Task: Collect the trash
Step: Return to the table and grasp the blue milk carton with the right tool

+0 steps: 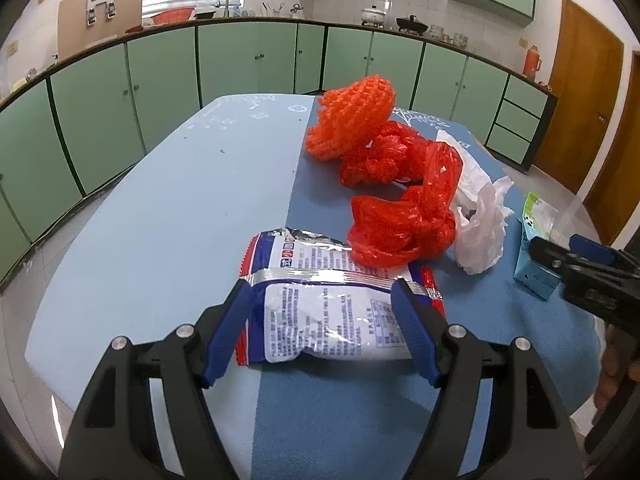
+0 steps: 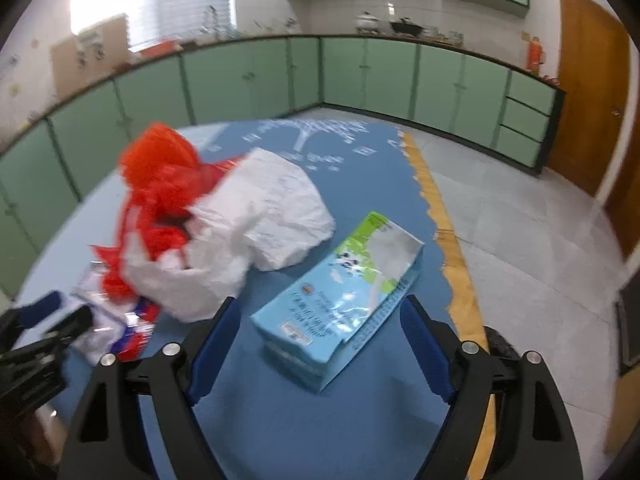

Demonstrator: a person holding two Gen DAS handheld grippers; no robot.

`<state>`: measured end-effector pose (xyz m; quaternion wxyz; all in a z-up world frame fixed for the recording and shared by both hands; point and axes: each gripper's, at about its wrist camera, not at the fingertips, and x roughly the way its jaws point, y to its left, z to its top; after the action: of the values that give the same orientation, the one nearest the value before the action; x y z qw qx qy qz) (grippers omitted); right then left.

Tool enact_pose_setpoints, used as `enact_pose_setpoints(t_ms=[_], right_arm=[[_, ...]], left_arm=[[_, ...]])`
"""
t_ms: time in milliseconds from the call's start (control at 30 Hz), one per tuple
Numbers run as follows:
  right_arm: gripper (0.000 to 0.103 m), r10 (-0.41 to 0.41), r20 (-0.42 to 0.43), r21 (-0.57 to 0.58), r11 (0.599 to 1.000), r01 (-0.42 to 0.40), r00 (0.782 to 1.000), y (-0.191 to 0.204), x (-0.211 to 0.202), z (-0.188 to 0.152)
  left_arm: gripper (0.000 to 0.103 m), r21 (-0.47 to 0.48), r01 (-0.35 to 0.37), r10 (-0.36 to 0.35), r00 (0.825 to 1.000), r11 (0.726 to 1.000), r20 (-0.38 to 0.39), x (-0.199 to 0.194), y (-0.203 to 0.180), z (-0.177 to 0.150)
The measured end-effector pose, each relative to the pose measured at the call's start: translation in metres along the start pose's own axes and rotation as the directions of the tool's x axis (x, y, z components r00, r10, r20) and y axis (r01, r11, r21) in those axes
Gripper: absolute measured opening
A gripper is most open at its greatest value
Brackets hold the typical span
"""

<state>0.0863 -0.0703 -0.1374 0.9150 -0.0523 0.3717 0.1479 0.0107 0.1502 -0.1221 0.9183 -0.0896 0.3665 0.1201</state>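
Note:
My left gripper [image 1: 322, 292] is open, its blue pads on either side of a white, blue and red snack wrapper [image 1: 328, 308] lying flat on the blue table [image 1: 160, 240]. Behind the wrapper lie crumpled red plastic bags [image 1: 400, 208], an orange foam net [image 1: 352, 120] and a white plastic bag [image 1: 480, 232]. My right gripper [image 2: 320, 320] is open around the near end of a light blue milk carton [image 2: 344, 300] lying on its side. The carton also shows in the left wrist view [image 1: 534, 252], partly behind the right gripper [image 1: 576, 256].
The table's scalloped yellow edge [image 2: 452, 264] runs close to the right of the carton, with tiled floor [image 2: 520, 240] beyond. Green kitchen cabinets [image 1: 240, 60] line the walls behind. A wooden door [image 1: 580, 92] stands at the right.

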Motion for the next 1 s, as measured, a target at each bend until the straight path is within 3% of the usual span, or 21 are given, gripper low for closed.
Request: enact_pose_setpoints(t_ms=[233, 433, 467, 533, 567, 1000], right_arm=[[0.080, -0.076, -0.032, 0.043, 0.996, 0.077, 0.997, -0.009, 0.005, -0.004], [0.079, -0.083, -0.071, 0.088, 0.992, 0.089, 0.994, -0.025, 0.005, -0.010], [0.077, -0.079, -0.074, 0.092, 0.992, 0.086, 0.994, -0.026, 0.007, -0.010], [0.048, -0.053, -0.100, 0.092, 0.994, 0.062, 0.994, -0.026, 0.012, -0.011], [0.046, -0.052, -0.099, 0.086, 0.995, 0.060, 0.994, -0.026, 0.012, -0.012], [0.045, 0.021, -0.078, 0.062, 0.998, -0.016, 0.997, -0.024, 0.003, -0.015]], left_arm=[[0.072, -0.013, 0.005, -0.005, 1.000, 1.000, -0.011, 0.003, 0.005, 0.001], [0.073, -0.018, 0.010, -0.010, 1.000, 1.000, -0.014, 0.006, 0.006, 0.001], [0.073, -0.019, 0.010, -0.011, 1.000, 1.000, -0.014, 0.007, 0.006, 0.001], [0.073, -0.020, 0.012, -0.012, 1.000, 1.000, -0.015, 0.007, 0.006, 0.001], [0.073, -0.020, 0.012, -0.012, 1.000, 1.000, -0.015, 0.007, 0.006, 0.001], [0.085, -0.021, 0.009, -0.010, 0.999, 1.000, -0.050, 0.016, 0.005, 0.000]])
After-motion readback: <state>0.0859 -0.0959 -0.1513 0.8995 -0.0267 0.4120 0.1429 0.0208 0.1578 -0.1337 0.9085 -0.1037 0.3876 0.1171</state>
